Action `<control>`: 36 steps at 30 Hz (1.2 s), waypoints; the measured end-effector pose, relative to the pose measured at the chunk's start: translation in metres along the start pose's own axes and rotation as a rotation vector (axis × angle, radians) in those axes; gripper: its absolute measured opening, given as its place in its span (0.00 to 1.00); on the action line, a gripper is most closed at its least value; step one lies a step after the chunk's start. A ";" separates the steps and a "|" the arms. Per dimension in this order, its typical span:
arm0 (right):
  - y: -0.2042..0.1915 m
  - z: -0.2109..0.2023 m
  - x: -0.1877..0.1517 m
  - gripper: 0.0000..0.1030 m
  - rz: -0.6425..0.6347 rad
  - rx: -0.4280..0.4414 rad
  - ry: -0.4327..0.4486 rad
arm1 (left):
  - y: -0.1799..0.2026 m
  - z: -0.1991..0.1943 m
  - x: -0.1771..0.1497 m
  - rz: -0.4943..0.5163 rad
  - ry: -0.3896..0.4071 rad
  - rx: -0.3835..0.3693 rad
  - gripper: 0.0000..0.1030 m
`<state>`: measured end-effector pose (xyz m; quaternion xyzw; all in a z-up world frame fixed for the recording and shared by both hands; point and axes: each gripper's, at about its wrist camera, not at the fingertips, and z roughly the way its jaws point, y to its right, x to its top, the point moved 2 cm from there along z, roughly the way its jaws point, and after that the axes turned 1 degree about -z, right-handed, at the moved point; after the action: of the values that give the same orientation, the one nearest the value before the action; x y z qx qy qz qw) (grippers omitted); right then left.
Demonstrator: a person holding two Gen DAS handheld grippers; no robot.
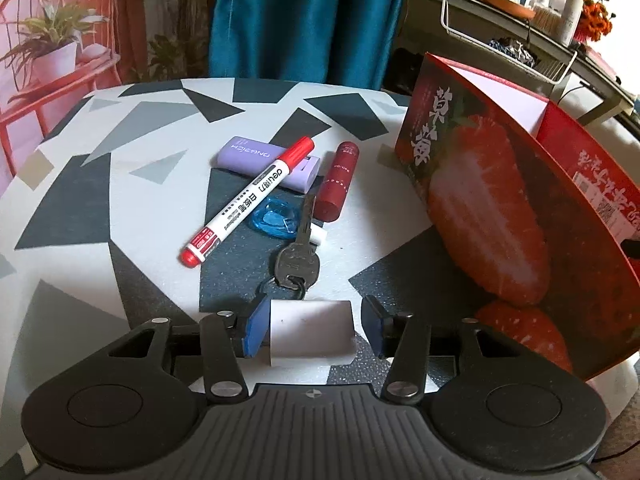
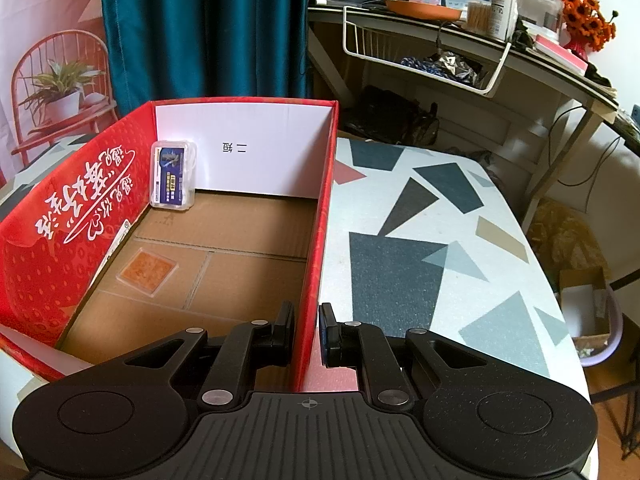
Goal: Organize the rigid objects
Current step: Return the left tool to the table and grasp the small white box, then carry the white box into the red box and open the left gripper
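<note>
Left gripper [image 1: 310,330]: I see the jaws parted around a white card [image 1: 311,330], right pad clear of it, near table edge
Right gripper [image 2: 307,336]: I'm clamped on the red box [image 2: 318,240] wall
Marker [image 1: 248,200], key [image 1: 298,256]: mid-table, beside box

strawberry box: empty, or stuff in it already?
Not empty. The right wrist view shows the box holding a clear case with a blue card against its far-left corner and a flat orange packet lying on its floor.
</note>
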<state>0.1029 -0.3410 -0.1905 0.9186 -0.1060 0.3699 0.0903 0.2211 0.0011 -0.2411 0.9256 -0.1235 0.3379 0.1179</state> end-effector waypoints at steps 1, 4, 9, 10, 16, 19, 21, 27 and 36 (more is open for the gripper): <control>0.000 0.000 0.000 0.11 0.000 0.000 0.000 | -0.001 -0.001 0.000 -0.005 -0.001 -0.005 0.51; 0.000 0.000 0.000 0.11 0.001 0.000 0.001 | 0.000 -0.004 -0.003 -0.015 -0.009 -0.018 0.51; 0.000 0.000 0.000 0.11 0.007 -0.005 0.007 | 0.002 -0.004 -0.006 0.002 -0.005 -0.017 0.52; -0.001 0.000 0.000 0.11 0.008 -0.007 0.009 | 0.002 -0.004 -0.006 0.004 -0.003 -0.014 0.52; -0.002 -0.003 -0.003 0.11 0.025 -0.012 0.019 | 0.006 -0.004 -0.010 0.038 0.010 0.019 0.52; -0.003 -0.004 -0.004 0.11 0.033 -0.022 0.030 | 0.009 -0.004 -0.011 0.055 0.015 0.039 0.52; -0.003 -0.005 -0.005 0.10 0.037 -0.024 0.033 | 0.012 -0.003 -0.012 0.082 0.019 0.062 0.52; -0.004 -0.005 -0.006 0.10 0.038 -0.024 0.034 | 0.013 -0.004 -0.013 0.100 0.028 0.087 0.48; -0.003 -0.006 -0.005 0.11 0.024 -0.009 0.032 | 0.010 -0.010 -0.010 0.054 0.056 0.058 0.48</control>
<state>0.0965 -0.3361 -0.1899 0.9107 -0.1170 0.3853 0.0918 0.2051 -0.0039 -0.2388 0.9152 -0.1351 0.3701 0.0850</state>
